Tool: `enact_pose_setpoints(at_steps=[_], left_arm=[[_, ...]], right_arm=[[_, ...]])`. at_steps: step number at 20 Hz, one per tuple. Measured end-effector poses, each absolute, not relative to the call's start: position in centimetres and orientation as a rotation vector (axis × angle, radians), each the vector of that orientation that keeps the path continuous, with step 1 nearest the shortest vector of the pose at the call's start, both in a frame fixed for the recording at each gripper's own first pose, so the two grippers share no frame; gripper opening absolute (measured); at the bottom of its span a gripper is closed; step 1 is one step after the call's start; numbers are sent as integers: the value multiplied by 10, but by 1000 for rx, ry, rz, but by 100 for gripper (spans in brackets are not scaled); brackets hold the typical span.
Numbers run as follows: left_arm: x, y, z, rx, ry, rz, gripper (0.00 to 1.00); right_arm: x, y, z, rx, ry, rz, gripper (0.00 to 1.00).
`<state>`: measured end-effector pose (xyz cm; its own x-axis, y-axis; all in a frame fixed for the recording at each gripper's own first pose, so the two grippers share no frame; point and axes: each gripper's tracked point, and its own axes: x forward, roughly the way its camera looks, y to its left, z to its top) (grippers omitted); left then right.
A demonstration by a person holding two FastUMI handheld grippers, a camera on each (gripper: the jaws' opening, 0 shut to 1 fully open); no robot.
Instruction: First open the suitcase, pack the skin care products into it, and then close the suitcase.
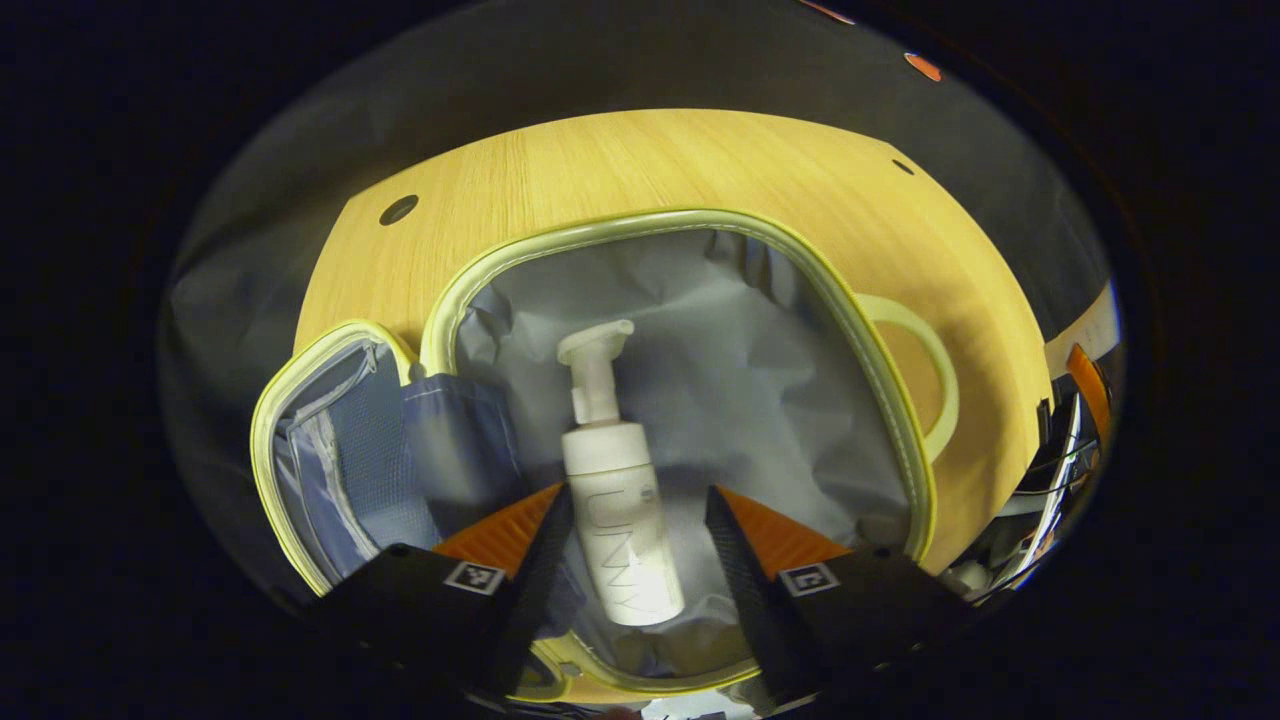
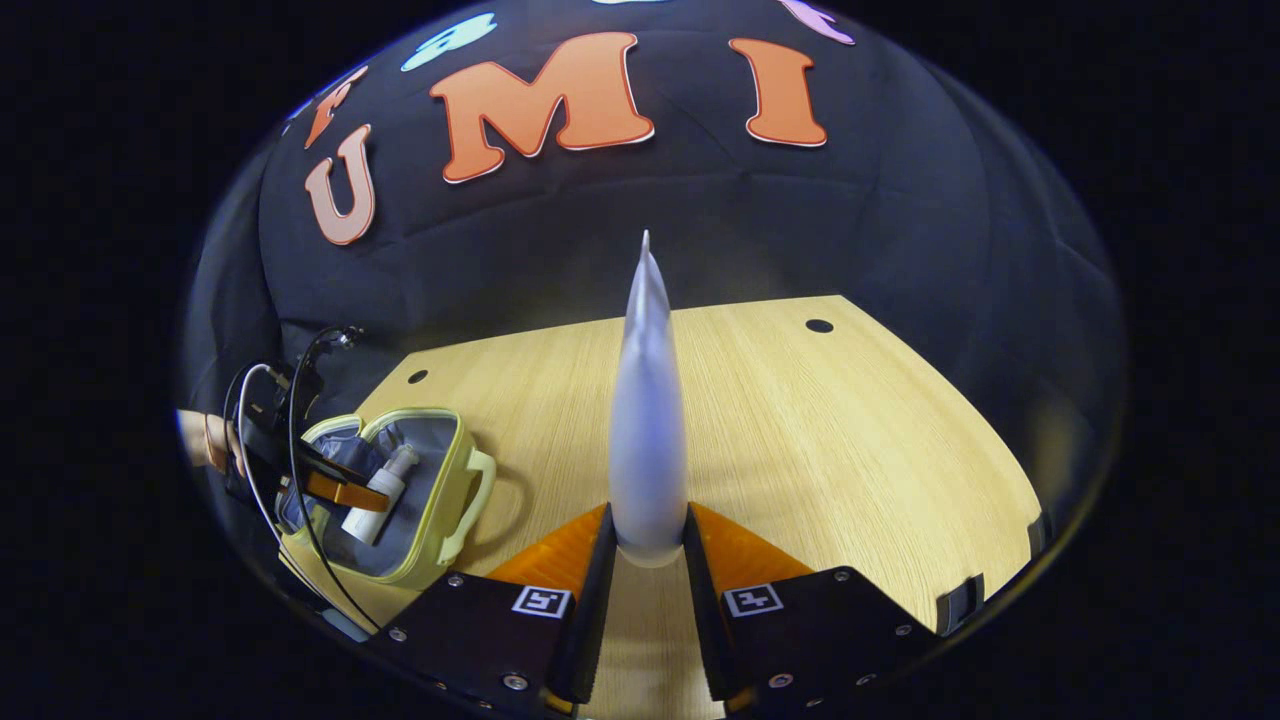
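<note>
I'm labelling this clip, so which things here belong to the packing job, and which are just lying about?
Job:
- open suitcase
- pump bottle lying inside it, between the open left tongs
- pale tube gripped upright in the right tongs

Lying about:
- wooden table, which merely carries the case
- black cables at the left tongs, rig gear only
</note>
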<state>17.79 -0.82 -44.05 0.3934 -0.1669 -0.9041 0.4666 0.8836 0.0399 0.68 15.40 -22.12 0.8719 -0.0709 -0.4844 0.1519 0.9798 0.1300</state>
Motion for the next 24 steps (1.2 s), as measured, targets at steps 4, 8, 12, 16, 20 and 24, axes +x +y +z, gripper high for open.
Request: enact_pose_setpoints(at_steps=[4, 8, 12, 16, 20, 24], left_arm=[[179, -10, -412, 320, 977, -393, 100], [162, -4, -367, 266, 822, -396, 100], [142, 43, -318, 168, 679, -352, 100], [121, 109, -280, 128, 588, -311, 100], [97, 165, -254, 128, 529, -285, 100], [98, 205, -251, 168, 465, -262, 100]], right_arm=[[13, 177, -202, 152, 492, -68, 42], [22, 225, -181, 174, 520, 12, 41], [32, 302, -171, 192, 596, 126, 42], [35, 379, -189, 261, 800, 241, 42], [42, 424, -236, 224, 998, 252, 42], [52, 449, -280, 211, 1130, 227, 40]])
